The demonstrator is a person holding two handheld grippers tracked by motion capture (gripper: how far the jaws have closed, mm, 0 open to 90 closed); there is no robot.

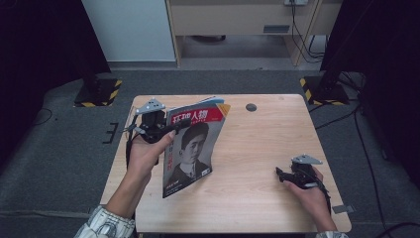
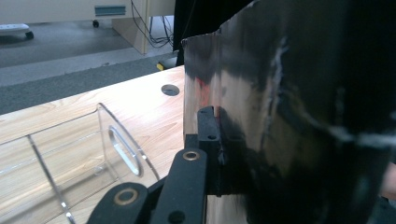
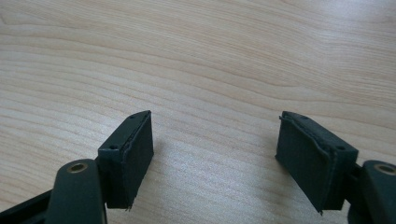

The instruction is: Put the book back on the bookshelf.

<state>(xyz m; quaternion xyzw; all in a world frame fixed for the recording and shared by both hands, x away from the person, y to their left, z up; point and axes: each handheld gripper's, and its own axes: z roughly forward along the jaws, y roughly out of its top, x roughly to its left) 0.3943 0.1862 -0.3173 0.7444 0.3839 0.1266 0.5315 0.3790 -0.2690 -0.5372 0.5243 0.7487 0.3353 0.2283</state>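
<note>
While tilted, magazine (image 1: 194, 148) clamped in left gripper (image 1: 174, 130).

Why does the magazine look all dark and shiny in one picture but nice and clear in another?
Left gripper view: the magazine sits very close, blurred, dark, with streaky glare. High view: its cover is evenly lit and readable. Right gripper view: the table grain is sharp.

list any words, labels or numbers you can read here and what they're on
"环球人物": large white characters on the red band across the top of the magazine cover, read from the high view; the first two are partly hidden by the left tongs clamped on it.
Small red print beside the portrait and a line at the cover's lower edge: too small and blurred to read.
Table, right tongs, clear acrylic holder: no text.
</note>
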